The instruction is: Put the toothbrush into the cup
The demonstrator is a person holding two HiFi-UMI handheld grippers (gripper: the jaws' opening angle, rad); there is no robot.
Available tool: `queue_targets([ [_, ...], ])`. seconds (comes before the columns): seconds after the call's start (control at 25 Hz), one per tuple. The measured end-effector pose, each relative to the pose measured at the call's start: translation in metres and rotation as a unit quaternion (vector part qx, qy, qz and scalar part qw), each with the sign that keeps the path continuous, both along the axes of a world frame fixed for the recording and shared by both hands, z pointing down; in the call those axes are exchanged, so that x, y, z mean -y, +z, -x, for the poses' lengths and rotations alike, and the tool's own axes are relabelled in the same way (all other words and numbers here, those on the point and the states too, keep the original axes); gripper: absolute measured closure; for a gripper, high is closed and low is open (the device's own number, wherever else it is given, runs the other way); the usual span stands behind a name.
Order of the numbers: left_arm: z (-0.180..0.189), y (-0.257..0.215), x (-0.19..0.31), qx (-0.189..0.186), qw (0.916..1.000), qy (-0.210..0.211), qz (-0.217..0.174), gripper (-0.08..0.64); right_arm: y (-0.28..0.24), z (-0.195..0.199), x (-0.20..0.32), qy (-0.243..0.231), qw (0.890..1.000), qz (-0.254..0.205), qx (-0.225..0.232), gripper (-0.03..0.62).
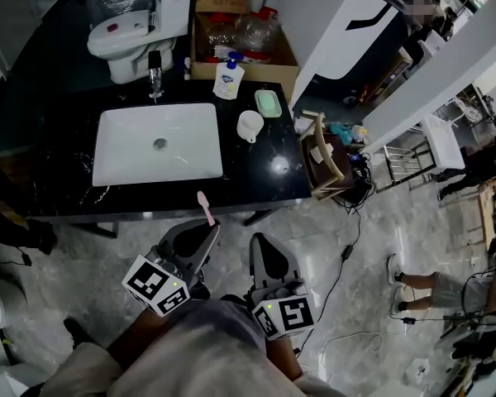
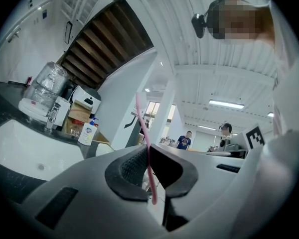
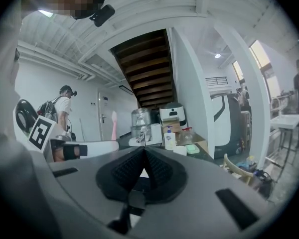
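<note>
Toothbrush (image 1: 206, 208): slim, pink, clamped near its lower end between the closed jaws of the left hand-held gripper (image 1: 205, 230). It stands roughly upright with the head uppermost, at lower centre of the head view, just below the near edge of the black table (image 1: 256, 172). Cup (image 1: 250, 126): plain white, mouth facing up, sitting on the table near the centre of the head view, above and right of the toothbrush and well apart from it.
</note>
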State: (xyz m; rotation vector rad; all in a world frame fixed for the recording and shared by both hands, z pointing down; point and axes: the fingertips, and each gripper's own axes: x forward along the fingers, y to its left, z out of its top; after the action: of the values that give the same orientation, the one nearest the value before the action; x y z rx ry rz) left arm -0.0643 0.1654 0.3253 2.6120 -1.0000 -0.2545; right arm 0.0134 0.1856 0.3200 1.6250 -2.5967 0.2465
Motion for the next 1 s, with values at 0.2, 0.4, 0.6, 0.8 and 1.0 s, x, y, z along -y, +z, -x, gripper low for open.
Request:
queue_targets([
  [0.2,0.004,-0.008,0.004,-0.003,0.9999,0.012,-0.011,0.537,0.0,0.008,0.001,-0.002,1.0,0.003,-0.008,0.586],
  [0.4,0.001,-0.008,0.008,-0.008,0.9998,0.016,-0.007,0.537,-0.002,0.007,0.003,0.003,1.0,0.002,-0.011,0.586],
  [0.6,-0.005,-0.001,0.012,-0.003,0.9998,0.021,0.001,0.537,-0.002,0.007,0.01,-0.002,1.0,0.003,-0.009,0.586],
  [0.8,-0.011,0.003,0.027,-0.003,0.9997,0.021,0.008,0.537,-0.003,0.001,0.025,-0.003,1.0,0.0,-0.006,0.586],
  [1.0,-0.021,0.004,0.047,-0.002,0.9998,0.019,0.011,0.537,-0.002,-0.011,0.045,-0.004,1.0,0.003,-0.003,0.586],
])
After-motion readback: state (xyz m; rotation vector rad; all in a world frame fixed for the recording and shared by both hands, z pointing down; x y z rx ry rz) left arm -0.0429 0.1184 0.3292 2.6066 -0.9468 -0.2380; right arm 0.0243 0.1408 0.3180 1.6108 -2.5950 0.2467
